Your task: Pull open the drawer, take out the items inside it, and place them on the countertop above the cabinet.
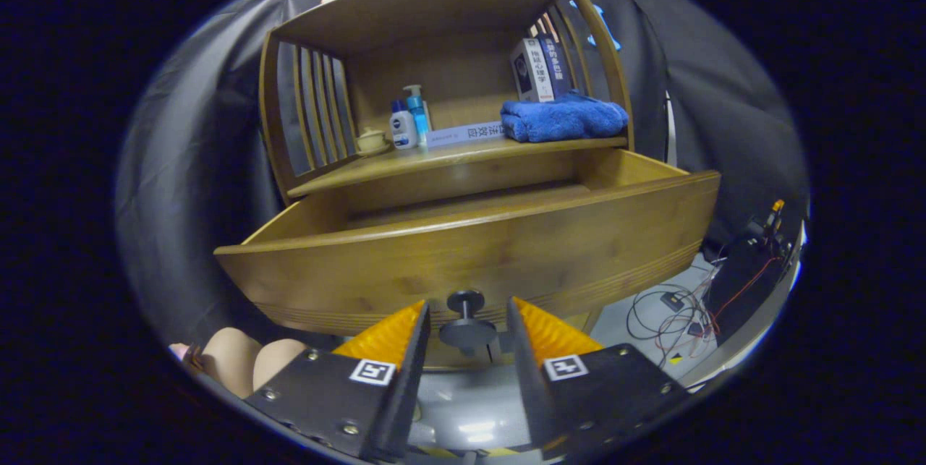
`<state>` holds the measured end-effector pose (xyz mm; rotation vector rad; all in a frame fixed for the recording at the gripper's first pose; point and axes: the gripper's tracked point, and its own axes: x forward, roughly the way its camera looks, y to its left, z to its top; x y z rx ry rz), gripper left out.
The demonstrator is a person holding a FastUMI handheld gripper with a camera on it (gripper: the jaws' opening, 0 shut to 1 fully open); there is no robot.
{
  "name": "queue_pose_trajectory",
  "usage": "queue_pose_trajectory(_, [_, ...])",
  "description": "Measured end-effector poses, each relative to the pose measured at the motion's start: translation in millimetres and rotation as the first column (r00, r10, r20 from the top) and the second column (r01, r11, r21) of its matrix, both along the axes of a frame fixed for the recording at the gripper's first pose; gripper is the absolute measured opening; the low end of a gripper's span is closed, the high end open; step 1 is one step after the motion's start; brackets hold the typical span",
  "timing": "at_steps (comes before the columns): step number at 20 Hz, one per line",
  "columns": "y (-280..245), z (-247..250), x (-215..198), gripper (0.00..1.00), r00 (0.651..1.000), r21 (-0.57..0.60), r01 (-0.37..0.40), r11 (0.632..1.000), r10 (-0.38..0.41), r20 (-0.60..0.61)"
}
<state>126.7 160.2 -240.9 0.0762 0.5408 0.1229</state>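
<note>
The wooden drawer [470, 248] of the cabinet stands pulled out toward me, and its curved front panel hides what lies inside. Only the drawer's far inner wall [463, 186] shows above the front. A dark round knob [467, 322] sticks out low on the front panel. My gripper [468, 306] is open, with one finger on each side of the knob and a small gap to each. The countertop [448, 155] runs above the drawer, inside a wooden shelf frame.
On the countertop stand a small cream jar [372, 141], two bottles [409, 121], a flat book [463, 134], a folded blue towel [563, 119] and upright books [539, 69]. Cables [673, 309] lie on the floor to the right. A person's hand [246, 360] shows beside my left finger.
</note>
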Motion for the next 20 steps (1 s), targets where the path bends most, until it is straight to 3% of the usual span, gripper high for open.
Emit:
queue_pose_trajectory(1, [-6.4, 3.9, -5.0, 0.64, 1.0, -0.014, 0.012, 1.0, -0.011, 0.005])
queue_pose_trajectory(7, [-38.8, 51.2, -16.8, 0.66, 0.992, -0.032, 0.11, 0.993, -0.107, 0.071])
queue_pose_trajectory(11, [-43.3, 100.7, -3.5, 0.67, 0.979, -0.034, 0.135, 0.99, -0.128, 0.156])
queue_pose_trajectory(15, [-32.2, 122.8, 27.1, 0.67, 0.987, -0.05, 0.102, 0.994, -0.094, 0.133])
queue_pose_trajectory(20, [4.2, 127.3, 77.7, 0.68, 0.999, -0.043, -0.031, 0.999, 0.033, 0.042])
